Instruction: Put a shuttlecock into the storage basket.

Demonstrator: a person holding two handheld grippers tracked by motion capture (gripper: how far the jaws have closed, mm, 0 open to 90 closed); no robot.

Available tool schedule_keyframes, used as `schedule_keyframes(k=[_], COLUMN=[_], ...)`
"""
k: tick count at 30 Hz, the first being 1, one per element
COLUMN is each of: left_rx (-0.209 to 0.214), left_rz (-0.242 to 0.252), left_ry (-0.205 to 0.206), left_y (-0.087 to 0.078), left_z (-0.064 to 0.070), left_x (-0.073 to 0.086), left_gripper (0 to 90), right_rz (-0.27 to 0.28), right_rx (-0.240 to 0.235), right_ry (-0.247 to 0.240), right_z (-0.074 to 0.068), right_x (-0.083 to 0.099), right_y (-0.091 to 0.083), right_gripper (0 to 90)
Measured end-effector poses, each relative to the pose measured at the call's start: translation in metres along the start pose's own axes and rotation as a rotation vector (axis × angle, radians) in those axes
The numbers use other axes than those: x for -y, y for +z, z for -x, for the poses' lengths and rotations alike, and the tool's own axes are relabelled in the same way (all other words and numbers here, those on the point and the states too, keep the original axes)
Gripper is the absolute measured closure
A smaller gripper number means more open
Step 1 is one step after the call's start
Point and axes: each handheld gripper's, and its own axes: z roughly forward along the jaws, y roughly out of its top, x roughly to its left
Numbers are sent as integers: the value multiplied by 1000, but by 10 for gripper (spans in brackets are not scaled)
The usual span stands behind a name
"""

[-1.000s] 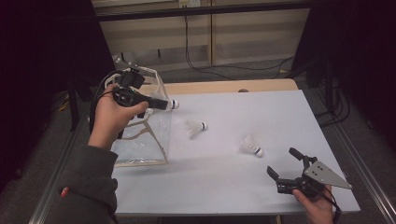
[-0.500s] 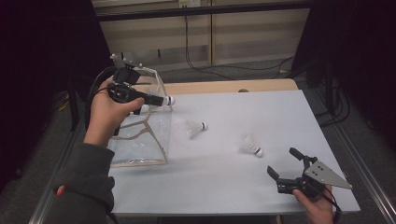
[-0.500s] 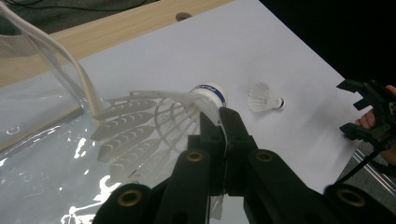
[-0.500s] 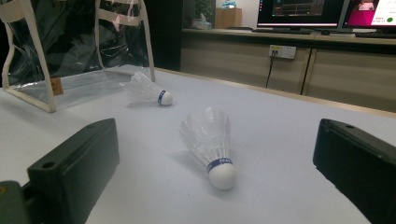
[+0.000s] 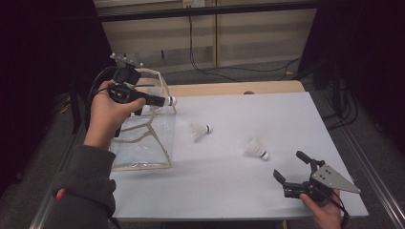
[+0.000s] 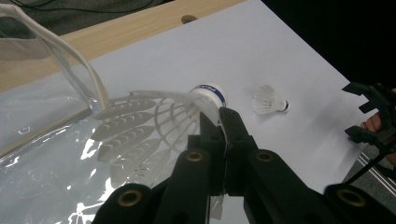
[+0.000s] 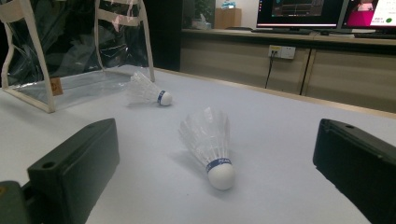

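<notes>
Your left claw [image 5: 160,100], in the upper left of the high view, is pinching a shuttlecock [image 5: 170,100] by the feather skirt just behind its cork, and holds it in the air above the open top of the clear bag [image 5: 143,143] that stands on the left side of the worktop [image 5: 267,109]. In the left gripper view the jaws are pressed onto the thin feathers [image 6: 135,140] rather than the cork [image 6: 210,94], so the hold looks slight: a quick turn of your wrist could let the shuttlecock slip or crush its skirt. The cork sits near the bag's right-hand edge, close to the white handle strap [image 5: 162,90]; if you let go from here, it may catch the strap or rim and fall out onto the worktop instead of dropping inside. The bag is soft and light, so a brush from your hand could tip it or fold its mouth shut. Your right claw [image 5: 292,168], at the lower right of the high view, is spread wide and holds nothing. It rests low, facing the nearer loose shuttlecock [image 7: 210,140], with a second one [image 7: 147,91] farther off beside the bag. Coming in flat at that shuttlecock could roll it away.
</notes>
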Motion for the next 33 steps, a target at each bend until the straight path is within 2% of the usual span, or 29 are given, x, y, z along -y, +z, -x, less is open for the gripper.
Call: schedule_keyframes(k=[33], left_rx=[-48], left_rz=[11], left_ry=[-15], left_y=[-7], left_z=[-13], left_x=[-3], left_gripper=[896], right_rz=[-1], right_rx=[-4], right_ry=[1], right_z=[0], right_x=[0], right_y=[0], right_gripper=[7])
